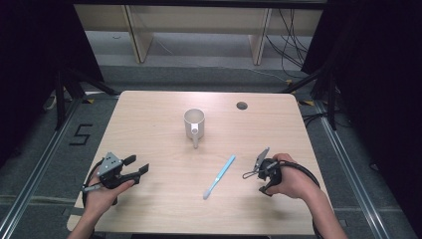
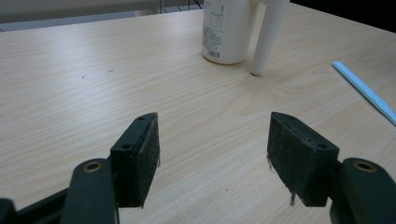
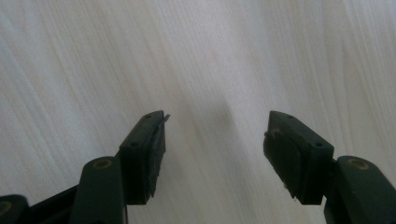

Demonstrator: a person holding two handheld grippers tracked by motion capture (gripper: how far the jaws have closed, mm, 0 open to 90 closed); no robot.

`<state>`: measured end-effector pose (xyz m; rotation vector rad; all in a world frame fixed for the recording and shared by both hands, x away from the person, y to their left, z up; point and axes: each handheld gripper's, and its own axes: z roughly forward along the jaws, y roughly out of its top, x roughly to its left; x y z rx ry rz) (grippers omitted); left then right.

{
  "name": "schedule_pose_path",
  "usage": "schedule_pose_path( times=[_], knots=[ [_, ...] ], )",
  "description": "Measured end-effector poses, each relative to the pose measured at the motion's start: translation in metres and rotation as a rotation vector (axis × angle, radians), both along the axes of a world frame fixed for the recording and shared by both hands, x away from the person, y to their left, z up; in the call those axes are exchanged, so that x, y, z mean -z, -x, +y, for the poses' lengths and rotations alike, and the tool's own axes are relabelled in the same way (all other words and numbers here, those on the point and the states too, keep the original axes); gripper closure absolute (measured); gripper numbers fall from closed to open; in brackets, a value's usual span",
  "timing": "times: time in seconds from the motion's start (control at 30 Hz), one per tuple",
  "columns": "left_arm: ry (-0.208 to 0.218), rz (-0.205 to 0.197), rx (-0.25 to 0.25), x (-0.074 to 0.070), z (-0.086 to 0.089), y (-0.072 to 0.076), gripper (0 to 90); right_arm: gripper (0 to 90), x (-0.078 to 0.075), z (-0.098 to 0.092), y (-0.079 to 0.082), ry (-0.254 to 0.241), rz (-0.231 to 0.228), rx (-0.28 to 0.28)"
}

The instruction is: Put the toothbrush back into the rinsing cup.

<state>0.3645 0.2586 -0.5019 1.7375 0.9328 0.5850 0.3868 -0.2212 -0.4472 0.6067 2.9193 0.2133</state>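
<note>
A white mug (image 1: 194,124) stands upright near the table's middle, its handle toward the person. In the left gripper view the mug (image 2: 229,30) is far ahead, with its handle (image 2: 268,37) reaching down to the tabletop. A light blue toothbrush (image 1: 219,177) lies slantwise in front of the mug, and its tip (image 2: 369,93) shows at the right. My left gripper (image 1: 137,165) rests at the front left, open, pointing toward the mug, jaws (image 2: 212,154) empty. My right gripper (image 1: 255,172) is held just right of the toothbrush, open over bare wood (image 3: 215,149).
The wooden table (image 1: 149,114) has a round cable hole (image 1: 242,105) at the back right. Dark floor surrounds it, with a taped "5" (image 1: 81,134) at the left and wooden shelf legs (image 1: 137,35) behind.
</note>
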Motion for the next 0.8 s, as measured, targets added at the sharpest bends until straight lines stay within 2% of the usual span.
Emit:
schedule_pose_path(
  times=[0.03, 0.07, 0.1, 0.13, 0.47, 0.5, 0.53, 0.57, 0.6, 0.63, 0.67, 0.77, 0.8],
  knots=[
    [0.004, -0.003, -0.001, 0.0, 0.0, 0.0, 33.9, 38.6, -0.001, 0.003, -0.003, 0.008, -0.007, -0.024],
    [0.03, 0.014, -0.011, 0.001, -0.001, 0.001, 33.9, 38.6, -0.002, 0.005, -0.004, 0.016, -0.002, -0.014],
    [0.03, 0.014, -0.011, 0.001, -0.001, 0.001, 33.9, 38.7, -0.002, 0.006, -0.005, 0.009, -0.011, -0.018],
    [0.001, -0.002, -0.001, -0.001, 0.0, 0.0, 33.9, 38.7, -0.003, 0.008, -0.006, 0.013, -0.012, -0.018],
    [0.005, -0.002, 0.0, -0.001, 0.0, 0.0, 33.9, 38.7, -0.003, 0.022, -0.013, 0.01, -0.018, -0.053],
    [0.01, 0.001, -0.003, -0.001, 0.0, 0.0, 33.9, 38.6, -0.002, 0.025, -0.017, 0.039, -0.025, -0.067],
    [0.01, 0.001, -0.003, -0.001, 0.0, 0.0, 33.8, 38.6, -0.002, 0.025, -0.017, 0.039, -0.025, -0.067],
    [0.009, -0.001, -0.003, -0.001, 0.0, 0.0, 33.8, 38.6, -0.002, 0.029, -0.015, 0.037, -0.022, -0.037],
    [0.008, -0.002, -0.003, -0.001, 0.001, 0.0, 33.8, 38.6, -0.002, 0.031, -0.017, 0.043, -0.027, -0.065],
    [0.01, -0.002, -0.003, -0.001, 0.001, 0.0, 33.8, 38.6, -0.001, 0.033, -0.018, 0.036, -0.02, -0.061],
    [0.011, -0.003, -0.003, -0.001, 0.001, 0.0, 33.8, 38.6, -0.001, 0.035, -0.019, 0.039, -0.026, -0.08],
    [0.013, -0.004, -0.004, -0.001, 0.001, 0.0, 33.7, 38.6, -0.001, 0.043, -0.02, 0.033, -0.028, -0.073],
    [0.012, -0.004, -0.004, -0.001, 0.001, 0.0, 33.7, 38.6, 0.0, 0.046, -0.021, 0.037, -0.029, -0.086]
  ],
)
